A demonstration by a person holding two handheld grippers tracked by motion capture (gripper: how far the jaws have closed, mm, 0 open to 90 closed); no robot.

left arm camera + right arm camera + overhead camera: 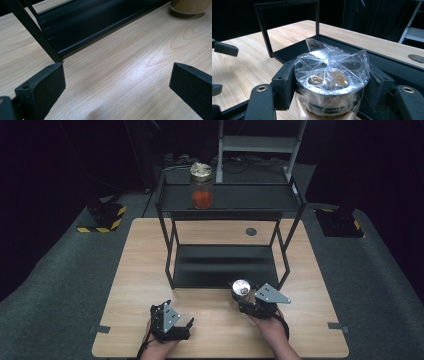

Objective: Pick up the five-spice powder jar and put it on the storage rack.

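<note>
Right gripper view: a glass jar of brown powder, its metal lid wrapped in clear film (331, 75), stands upright, clamped between the right gripper's (332, 82) jaws, with the black metal shelf rack (287, 53) just ahead. The left gripper (172, 322) rests wide open, farther off, holding nothing.

We see a desk (130, 75) of pale smooth wood with faint sheen, a matt black metal shelf (287, 53), and glossy crinkled plastic film over the jar (332, 80).
</note>
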